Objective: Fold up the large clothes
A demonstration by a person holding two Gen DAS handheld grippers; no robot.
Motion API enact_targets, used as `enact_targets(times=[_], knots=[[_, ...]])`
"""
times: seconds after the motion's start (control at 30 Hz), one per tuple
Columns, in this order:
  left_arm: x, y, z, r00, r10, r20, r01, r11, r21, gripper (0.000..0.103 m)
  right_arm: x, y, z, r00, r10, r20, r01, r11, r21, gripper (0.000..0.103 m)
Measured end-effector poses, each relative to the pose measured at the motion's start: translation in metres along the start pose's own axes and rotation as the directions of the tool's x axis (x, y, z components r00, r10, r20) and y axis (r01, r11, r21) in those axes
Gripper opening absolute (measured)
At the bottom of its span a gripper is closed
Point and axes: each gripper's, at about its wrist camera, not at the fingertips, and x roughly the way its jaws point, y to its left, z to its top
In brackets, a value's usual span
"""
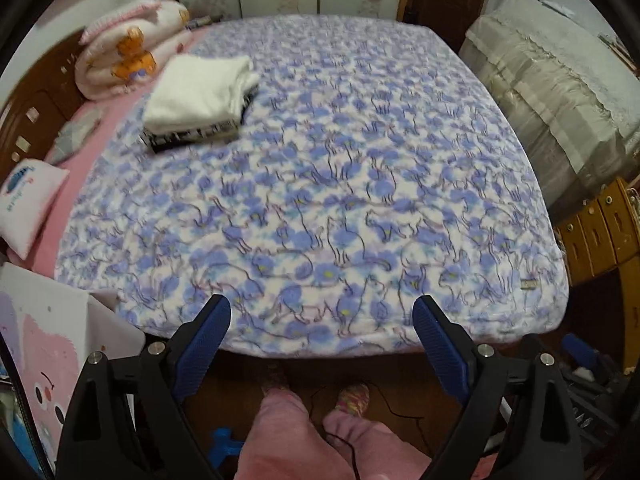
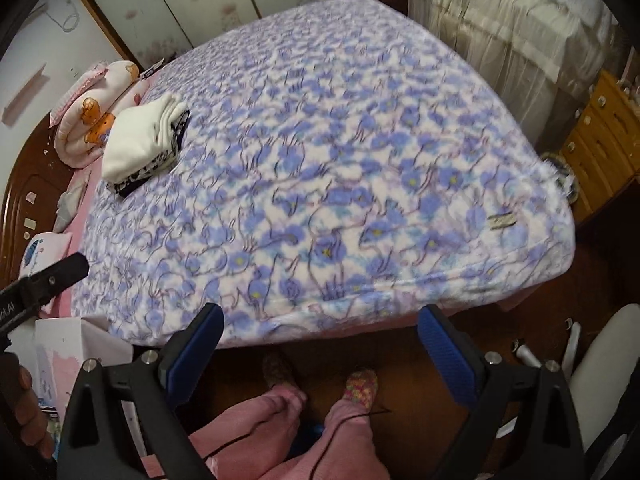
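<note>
Both grippers' jaws spread, empty (folded stack [image 1: 200, 96] seemingly white-topped) above the bed [image 1: 320, 184].

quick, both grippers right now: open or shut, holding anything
Left gripper: open, nothing between its blue pads, above the near edge of the blue floral fleece blanket.
Right gripper: open, empty too.

Your black two-finger left gripper [image 1: 322, 312] and right gripper [image 2: 320, 322] carry ribbed blue pads [image 1: 438, 348] and silver screws [image 1: 157, 347]; you wear pink fleece trousers [image 2: 352, 440] and multicoloured knitted slippers [image 2: 362, 386].
</note>
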Motion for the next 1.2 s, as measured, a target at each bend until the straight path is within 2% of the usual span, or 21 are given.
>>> enact_targets(times=[0.1,0.2,0.33,0.4,0.47,0.6,0.8,1.2], knots=[[-0.001,-0.004,-0.007,0.999,0.035,0.006,-0.035,0.999,-0.005,0.097,-0.008,-0.003,0.007,1.0,-0.021,0.013,0.021,1.0,-0.003,0.099],[-0.001,-0.001,-0.01,1.0,0.026,0.005,-0.026,0.999,-0.026,0.097,-0.018,0.005,0.008,0.997,-0.063,0.053,0.065,0.997,-0.05,0.103],[0.002,0.001,-0.015,1.0,0.026,0.008,-0.026,0.999,-0.033,0.097,-0.023,0.02,0.009,0.991,-0.099,0.09,0.11,0.985,-0.131,0.103],[0.003,0.001,-0.017,0.999,0.036,0.007,-0.035,0.999,-0.03,0.097,-0.021,0.025,0.006,0.992,-0.094,0.079,0.106,0.981,-0.165,0.103],[0.001,0.001,-0.021,0.999,0.032,0.009,-0.032,0.999,-0.023,0.103,-0.02,0.031,0.004,0.993,-0.09,0.072,0.102,0.977,-0.188,0.103],[-0.004,0.004,-0.031,0.999,0.041,0.023,-0.04,0.999,-0.013,0.103,-0.028,0.041,-0.003,0.99,-0.09,0.104,0.11,0.971,-0.21,0.103],[-0.01,0.022,-0.037,0.999,0.024,0.032,-0.022,0.999,-0.045,0.103,-0.033,0.061,-0.008,0.989,-0.081,0.127,0.111,0.964,-0.243,0.103],[-0.015,0.028,-0.038,0.999,0.026,0.045,-0.024,0.999,-0.042,0.103,-0.032,0.066,-0.008,0.989,-0.08,0.125,0.106,0.97,-0.218,0.103]])
